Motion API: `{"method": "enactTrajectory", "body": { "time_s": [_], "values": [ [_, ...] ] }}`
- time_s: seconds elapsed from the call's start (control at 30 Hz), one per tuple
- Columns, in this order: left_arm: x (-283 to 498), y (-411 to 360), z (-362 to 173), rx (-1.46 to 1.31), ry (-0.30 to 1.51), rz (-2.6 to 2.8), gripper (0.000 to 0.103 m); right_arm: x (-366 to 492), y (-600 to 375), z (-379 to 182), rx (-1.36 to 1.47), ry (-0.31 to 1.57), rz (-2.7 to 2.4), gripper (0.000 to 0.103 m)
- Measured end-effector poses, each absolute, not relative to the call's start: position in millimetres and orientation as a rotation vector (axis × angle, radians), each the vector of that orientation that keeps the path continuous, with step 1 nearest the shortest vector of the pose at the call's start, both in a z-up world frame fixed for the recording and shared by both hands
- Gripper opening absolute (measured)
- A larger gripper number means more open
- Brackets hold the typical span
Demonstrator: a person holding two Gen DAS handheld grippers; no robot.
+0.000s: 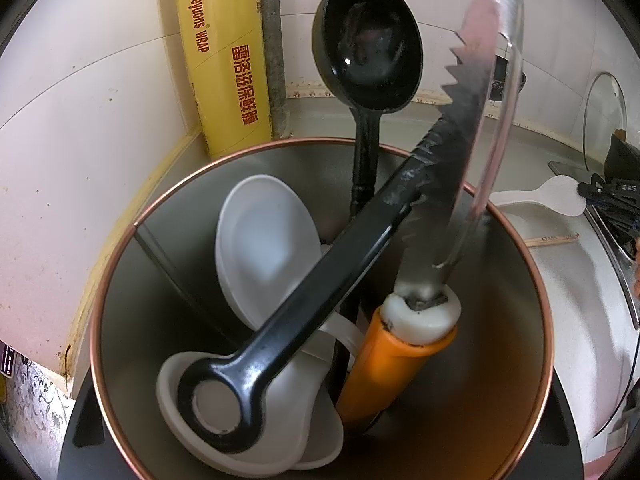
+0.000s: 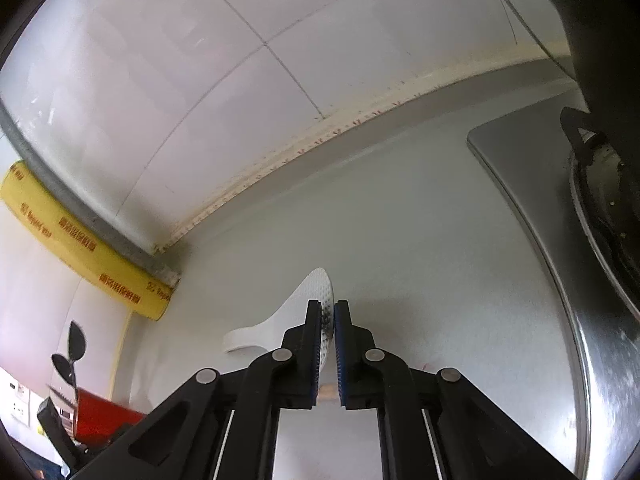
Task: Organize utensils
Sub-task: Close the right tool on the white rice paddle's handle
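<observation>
A copper-rimmed utensil holder fills the left wrist view. In it stand a black ladle, a serrated knife with an orange handle, white spoons and a black ring-ended handle. My left gripper is shut on the holder, with its black fingers showing at the lower edges. My right gripper is shut on the dimpled head of a white rice paddle and holds it above the counter. From the left wrist that paddle shows at the right, beyond the holder.
A yellow cling-wrap box leans in the tiled corner behind the holder. A steel stove top with a burner lies to the right. A glass lid stands by the wall. A wooden chopstick lies on the counter.
</observation>
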State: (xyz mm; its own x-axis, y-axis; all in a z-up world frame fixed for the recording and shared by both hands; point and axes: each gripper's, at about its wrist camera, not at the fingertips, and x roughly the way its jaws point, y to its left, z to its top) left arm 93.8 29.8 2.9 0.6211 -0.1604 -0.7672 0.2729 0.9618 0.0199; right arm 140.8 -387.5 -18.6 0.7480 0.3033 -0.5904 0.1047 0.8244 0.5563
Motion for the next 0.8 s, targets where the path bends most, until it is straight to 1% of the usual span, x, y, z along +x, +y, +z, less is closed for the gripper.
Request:
{"method": "enactTrajectory", "body": {
  "time_s": [0.53,0.8],
  "values": [
    [94,29,3,0.139,0.859,-0.253,0.09,92,-352,32,0.502,0.643,0.156,0.004],
    [90,32,0,0.138,0.841,-0.256,0.09,81,-330,66,0.389,0.612,0.179,0.004]
  ]
}}
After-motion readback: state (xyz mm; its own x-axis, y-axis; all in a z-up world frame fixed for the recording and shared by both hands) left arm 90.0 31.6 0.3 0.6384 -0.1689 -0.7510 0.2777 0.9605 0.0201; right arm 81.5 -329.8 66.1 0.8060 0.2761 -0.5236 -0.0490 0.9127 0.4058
